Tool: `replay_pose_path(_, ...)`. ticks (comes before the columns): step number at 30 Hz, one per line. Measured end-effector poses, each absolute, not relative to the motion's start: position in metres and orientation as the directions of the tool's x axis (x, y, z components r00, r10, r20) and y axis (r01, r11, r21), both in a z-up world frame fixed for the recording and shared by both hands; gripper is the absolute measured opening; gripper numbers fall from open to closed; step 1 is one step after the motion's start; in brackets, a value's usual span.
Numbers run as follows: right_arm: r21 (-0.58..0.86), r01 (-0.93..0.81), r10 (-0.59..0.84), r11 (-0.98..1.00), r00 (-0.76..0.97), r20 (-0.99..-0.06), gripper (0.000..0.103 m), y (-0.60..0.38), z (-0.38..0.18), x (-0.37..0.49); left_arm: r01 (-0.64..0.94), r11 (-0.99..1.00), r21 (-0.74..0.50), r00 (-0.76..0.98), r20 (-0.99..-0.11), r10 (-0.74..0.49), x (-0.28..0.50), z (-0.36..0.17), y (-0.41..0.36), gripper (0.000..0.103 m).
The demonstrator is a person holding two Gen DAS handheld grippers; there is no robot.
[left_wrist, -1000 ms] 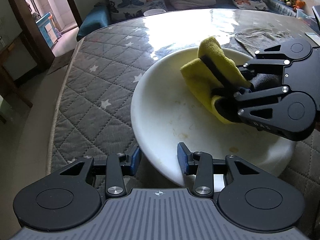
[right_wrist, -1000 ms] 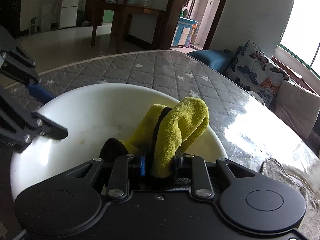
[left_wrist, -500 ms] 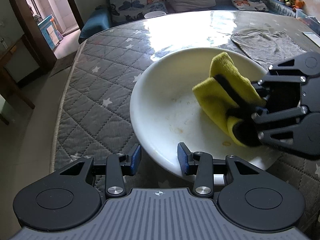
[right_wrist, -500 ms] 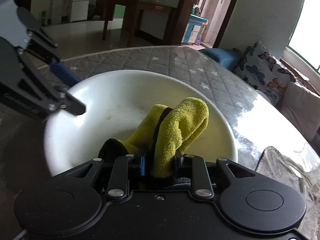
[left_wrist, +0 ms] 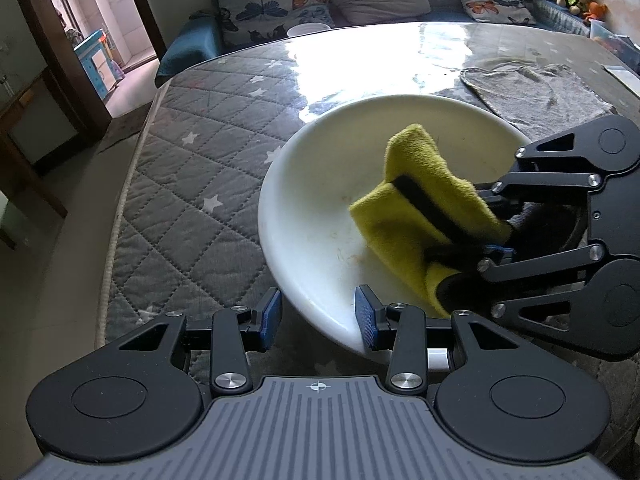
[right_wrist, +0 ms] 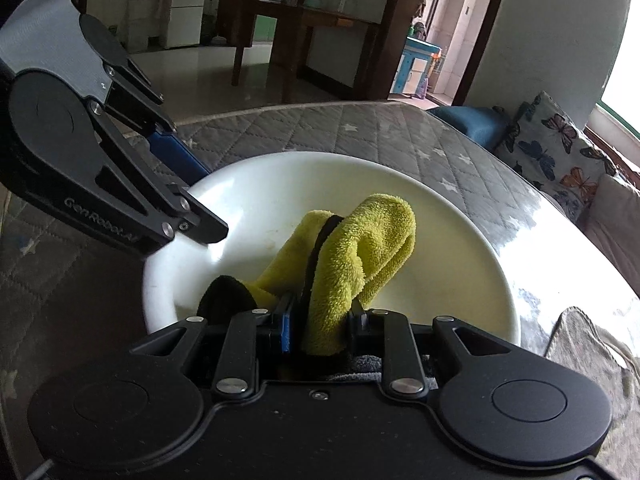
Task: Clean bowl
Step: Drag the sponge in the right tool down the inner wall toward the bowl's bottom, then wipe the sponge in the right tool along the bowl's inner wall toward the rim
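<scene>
A wide white bowl (left_wrist: 320,184) with faint brown stains rests tilted on the quilted grey table. My left gripper (left_wrist: 318,316) straddles the bowl's near rim, one blue pad outside the wall and one inside, gripping it. In the right wrist view the left gripper (right_wrist: 188,192) clamps the bowl (right_wrist: 460,264) at its left rim. My right gripper (right_wrist: 320,320) is shut on a folded yellow cloth (right_wrist: 360,248) with a black stripe, pressed into the bowl. In the left wrist view the right gripper (left_wrist: 488,224) comes in from the right with the yellow cloth (left_wrist: 416,200).
A crumpled grey cloth (left_wrist: 536,92) lies on the table beyond the bowl on the right. A small white dish (left_wrist: 308,30) sits at the far edge before a sofa with butterfly cushions (left_wrist: 276,0). The table's edge (left_wrist: 120,216) drops to the floor at left.
The right gripper has dragged the yellow cloth across the bowl's inside, from its far side toward the near rim. The left gripper keeps its hold on the rim.
</scene>
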State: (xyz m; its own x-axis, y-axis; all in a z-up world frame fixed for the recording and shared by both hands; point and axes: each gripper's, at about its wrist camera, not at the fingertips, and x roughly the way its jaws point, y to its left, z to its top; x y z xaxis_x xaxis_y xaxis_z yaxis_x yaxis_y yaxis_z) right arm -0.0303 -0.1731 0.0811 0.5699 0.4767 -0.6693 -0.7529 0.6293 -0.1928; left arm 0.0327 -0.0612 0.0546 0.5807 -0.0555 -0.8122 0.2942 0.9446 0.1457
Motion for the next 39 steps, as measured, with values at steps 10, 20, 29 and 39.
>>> replay_pose_path(10,-0.174,-0.763,0.503,0.622,0.560,-0.658,0.026,-0.167,0.081,-0.017,0.299,0.944,0.140,0.579,-0.813,-0.063,0.033,0.054,-0.061,0.044)
replay_pose_path(20,-0.181,-0.752,0.498,0.634,0.576,-0.648,0.027,-0.160,0.078,-0.001,0.299,0.945,0.132,0.573,-0.816,-0.068,0.035,0.053,-0.061,0.044)
replay_pose_path(29,-0.187,-0.716,0.468,0.672,0.607,-0.642,0.027,-0.158,0.076,0.015,0.299,0.946,0.125,0.568,-0.820,-0.071,0.039,0.051,-0.061,0.045)
replay_pose_path(39,-0.217,-0.658,0.396,0.721,0.648,-0.650,0.027,-0.171,0.075,0.024,0.289,0.949,0.127,0.573,-0.817,-0.065,0.040,0.049,-0.061,0.046)
